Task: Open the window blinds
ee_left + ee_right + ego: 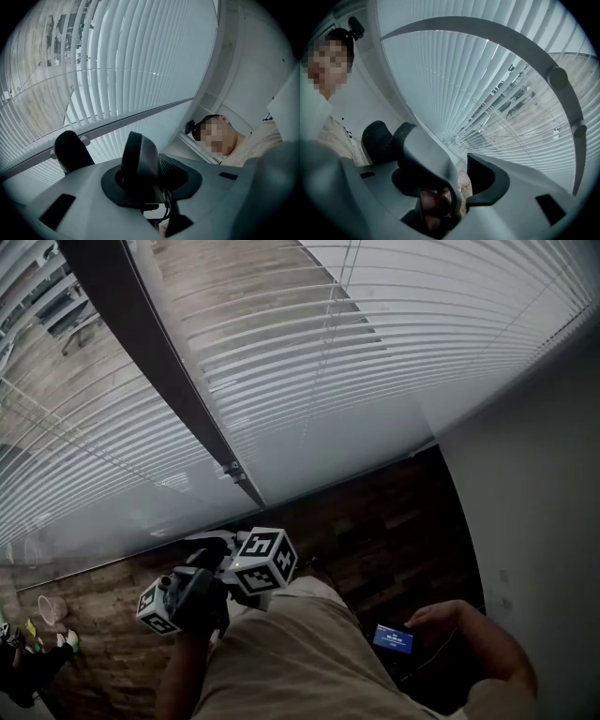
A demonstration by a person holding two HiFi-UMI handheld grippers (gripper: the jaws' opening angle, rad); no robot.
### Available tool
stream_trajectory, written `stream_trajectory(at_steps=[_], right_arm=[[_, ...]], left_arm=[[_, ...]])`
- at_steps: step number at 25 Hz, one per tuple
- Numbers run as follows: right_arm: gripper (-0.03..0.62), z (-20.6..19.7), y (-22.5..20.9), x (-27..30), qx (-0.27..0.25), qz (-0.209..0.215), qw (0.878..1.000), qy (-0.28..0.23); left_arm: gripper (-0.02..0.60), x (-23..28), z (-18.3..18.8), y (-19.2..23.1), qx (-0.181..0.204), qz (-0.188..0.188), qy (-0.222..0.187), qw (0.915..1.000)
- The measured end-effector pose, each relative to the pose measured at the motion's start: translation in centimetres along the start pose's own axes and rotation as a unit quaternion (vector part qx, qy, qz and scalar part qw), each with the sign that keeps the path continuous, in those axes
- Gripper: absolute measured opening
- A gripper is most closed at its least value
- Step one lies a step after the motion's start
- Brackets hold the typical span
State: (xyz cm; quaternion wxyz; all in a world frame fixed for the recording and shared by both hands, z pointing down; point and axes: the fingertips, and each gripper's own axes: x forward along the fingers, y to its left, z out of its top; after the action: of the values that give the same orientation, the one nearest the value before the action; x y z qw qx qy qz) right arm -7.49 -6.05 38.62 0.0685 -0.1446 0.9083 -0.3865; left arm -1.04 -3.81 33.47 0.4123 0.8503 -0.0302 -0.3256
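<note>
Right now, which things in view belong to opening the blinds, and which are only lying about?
Job: white horizontal slatted window blinds; thin white cord across their slats.
Only lying about: small dark device with blue screen; round pale pink object on dark wooden floor.

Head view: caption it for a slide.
Left gripper and right gripper bunched in one hand over a wooden floor, facing white window blinds; other hand holds a lit device.
</note>
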Motion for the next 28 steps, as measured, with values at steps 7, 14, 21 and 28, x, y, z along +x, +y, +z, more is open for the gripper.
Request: stream_trajectory(at_steps=[7, 14, 21, 28], right_arm=[[0.216, -0.4, 0.2, 0.0, 0.005, 0.003, 1.0, -0.004], [0.216, -0.3, -0.3, -0.3, 0.006, 0.004, 1.0, -0.002], [0.216, -0.1, 0.6, 0.1, 0.006, 0.009, 1.0, -0.007], [0.216, 0.3, 1.6, 1.2, 0.009, 0.019, 1.0, 0.012]], left_arm=[[0.124, -0.3, -0.3, -0.1, -0.003, 0.003, 0.004, 1.0], [0.124, 0.0, -0.4, 0.4, -0.006, 0.0, 0.005, 1.0], [0.124, -0.1, -0.1, -0.4, -0.003, 0.002, 0.008, 1.0], [0.123, -0.4, 1.2, -1.3, 0.0, 0.008, -0.01, 0.9999]])
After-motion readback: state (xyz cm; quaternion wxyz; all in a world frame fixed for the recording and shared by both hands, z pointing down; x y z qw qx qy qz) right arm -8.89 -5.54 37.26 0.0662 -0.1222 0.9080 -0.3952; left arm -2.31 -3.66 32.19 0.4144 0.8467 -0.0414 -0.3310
